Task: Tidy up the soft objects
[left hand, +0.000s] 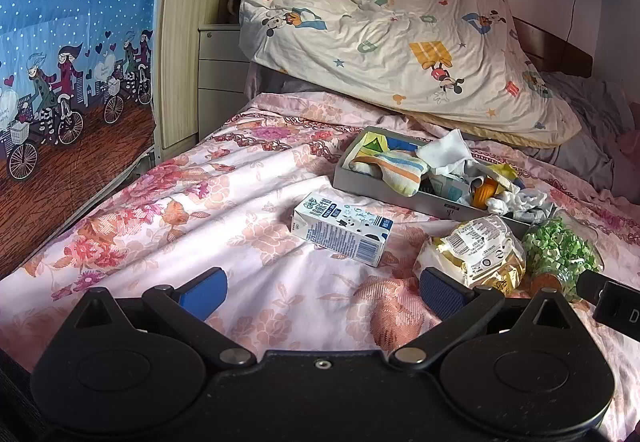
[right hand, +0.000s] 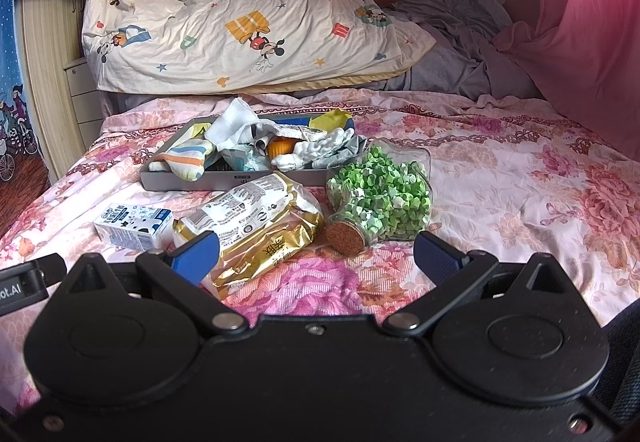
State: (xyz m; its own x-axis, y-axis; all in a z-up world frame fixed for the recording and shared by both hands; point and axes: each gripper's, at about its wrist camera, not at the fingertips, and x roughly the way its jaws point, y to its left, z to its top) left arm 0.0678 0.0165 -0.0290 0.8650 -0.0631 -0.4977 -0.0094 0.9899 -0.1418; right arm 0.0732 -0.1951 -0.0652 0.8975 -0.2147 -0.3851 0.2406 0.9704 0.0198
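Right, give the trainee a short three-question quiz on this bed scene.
1. True or false: the milk carton lies inside the grey tray.
2. What closes the jar of green paper stars: A a metal lid, B a cork, C nothing?
3. Fill in: both the left hand-held gripper and the right hand-held gripper are ____.

Key: 1 false, it lies on the bedspread in front of the tray; 2 B; 3 open, holding nothing.
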